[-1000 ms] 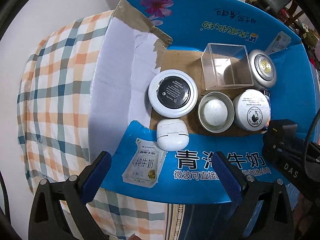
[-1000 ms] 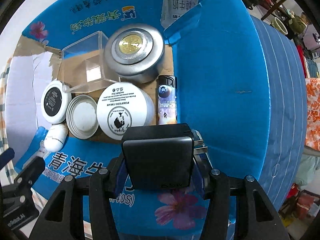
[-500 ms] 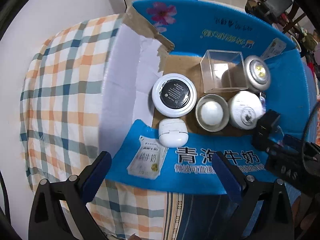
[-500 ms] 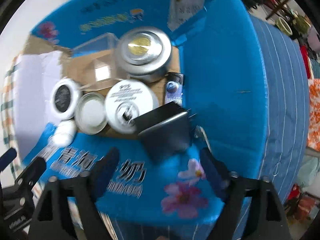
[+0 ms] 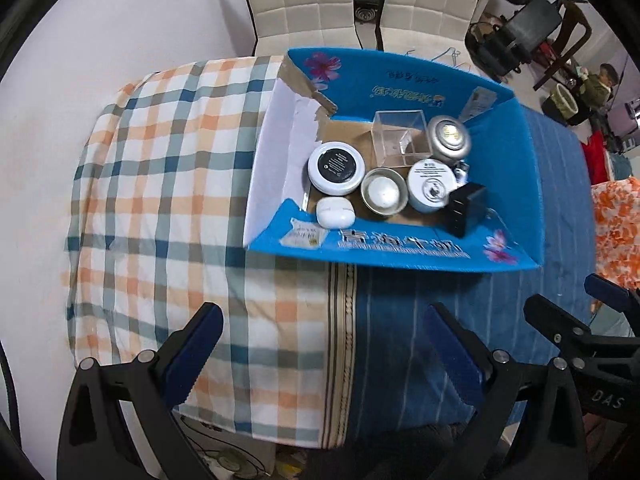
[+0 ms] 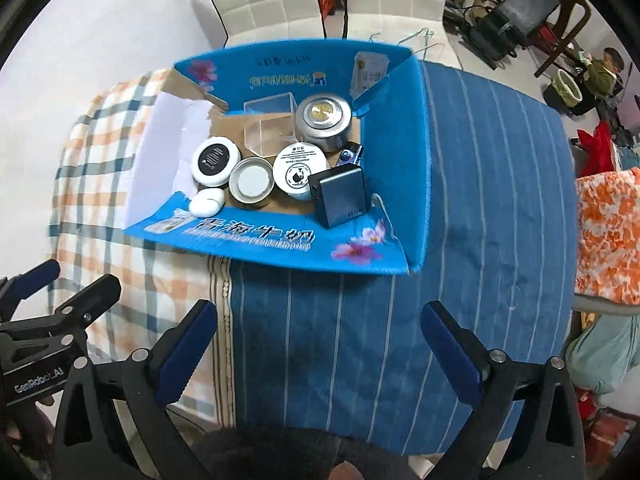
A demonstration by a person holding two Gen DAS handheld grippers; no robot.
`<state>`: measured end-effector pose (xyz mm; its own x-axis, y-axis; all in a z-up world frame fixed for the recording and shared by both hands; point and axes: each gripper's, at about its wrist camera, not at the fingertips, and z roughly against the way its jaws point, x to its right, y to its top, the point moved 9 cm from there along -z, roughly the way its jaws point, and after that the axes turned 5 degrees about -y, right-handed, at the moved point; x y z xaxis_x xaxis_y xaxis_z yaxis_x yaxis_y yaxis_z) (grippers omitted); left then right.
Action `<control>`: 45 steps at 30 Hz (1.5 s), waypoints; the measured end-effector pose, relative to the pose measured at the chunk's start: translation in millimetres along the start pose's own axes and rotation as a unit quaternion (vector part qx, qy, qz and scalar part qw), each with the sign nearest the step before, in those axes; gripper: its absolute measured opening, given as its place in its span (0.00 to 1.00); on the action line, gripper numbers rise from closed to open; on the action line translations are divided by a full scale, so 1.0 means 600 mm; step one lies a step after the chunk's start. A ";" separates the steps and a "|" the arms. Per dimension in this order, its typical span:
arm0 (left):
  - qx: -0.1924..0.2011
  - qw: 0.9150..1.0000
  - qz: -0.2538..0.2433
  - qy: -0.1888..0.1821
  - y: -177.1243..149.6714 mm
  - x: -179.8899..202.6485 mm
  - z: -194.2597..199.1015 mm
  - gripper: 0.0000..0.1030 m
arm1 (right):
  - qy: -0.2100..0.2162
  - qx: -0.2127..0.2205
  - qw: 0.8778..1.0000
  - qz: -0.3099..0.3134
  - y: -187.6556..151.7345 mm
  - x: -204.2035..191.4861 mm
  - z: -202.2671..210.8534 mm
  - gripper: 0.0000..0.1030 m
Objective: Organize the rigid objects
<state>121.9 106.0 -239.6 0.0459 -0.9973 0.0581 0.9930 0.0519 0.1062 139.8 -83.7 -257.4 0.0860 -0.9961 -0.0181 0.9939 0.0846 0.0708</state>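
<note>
Both hand-held grippers — left (image 5: 320,344) and right (image 6: 318,338) — are spread and hold nothing. The black charger (image 6: 339,194) leans in the blue carton's (image 6: 396,152) near-right corner, ahead of the nearer right one.

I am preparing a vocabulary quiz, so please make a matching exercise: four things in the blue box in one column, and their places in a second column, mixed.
Things:
1. black square charger block
2. clear plastic cube
3. white oval earbud case
4. round silver tin with gold centre

Places:
A. far right corner of the blue cardboard box
B. near left, against the front flap
C. near right, leaning on the white cream jar
D. at the back, left of the silver tin

Pairs: 1-C, 2-D, 3-B, 4-A
</note>
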 end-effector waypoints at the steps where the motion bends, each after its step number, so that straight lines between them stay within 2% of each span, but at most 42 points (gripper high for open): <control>1: 0.000 1.000 0.001 -0.001 -0.007 0.001 0.007 1.00 | 0.002 0.003 1.000 -0.001 -0.009 0.002 0.012 1.00; 11: 0.001 1.000 -0.008 -0.010 -0.052 0.027 0.059 1.00 | 0.017 0.006 1.000 -0.024 -0.068 0.017 0.084 1.00; 17: 0.000 1.000 -0.005 -0.012 -0.061 0.028 0.071 1.00 | 0.017 0.013 0.999 -0.030 -0.080 0.023 0.108 1.00; 28: -0.008 1.000 -0.007 -0.009 -0.066 0.029 0.066 1.00 | 0.019 -0.020 0.999 -0.031 -0.095 0.020 0.076 1.00; 35: -0.013 1.000 -0.005 -0.009 -0.068 0.027 0.061 1.00 | 0.017 -0.017 0.999 -0.030 -0.095 0.017 0.072 1.00; 40: 0.009 1.000 0.004 0.000 -0.062 0.011 0.081 1.00 | 0.014 0.006 1.000 -0.016 -0.074 0.008 0.089 1.00; 45: 0.052 0.998 0.027 0.028 -0.055 -0.027 0.133 1.00 | 0.027 0.044 0.998 0.021 -0.042 -0.042 0.128 1.00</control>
<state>79.5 124.7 -165.0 0.1082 -0.9941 0.0104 0.9724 0.1080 0.2070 107.2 -62.3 -182.3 0.1335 -0.9888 -0.0661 0.9796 0.1216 0.1601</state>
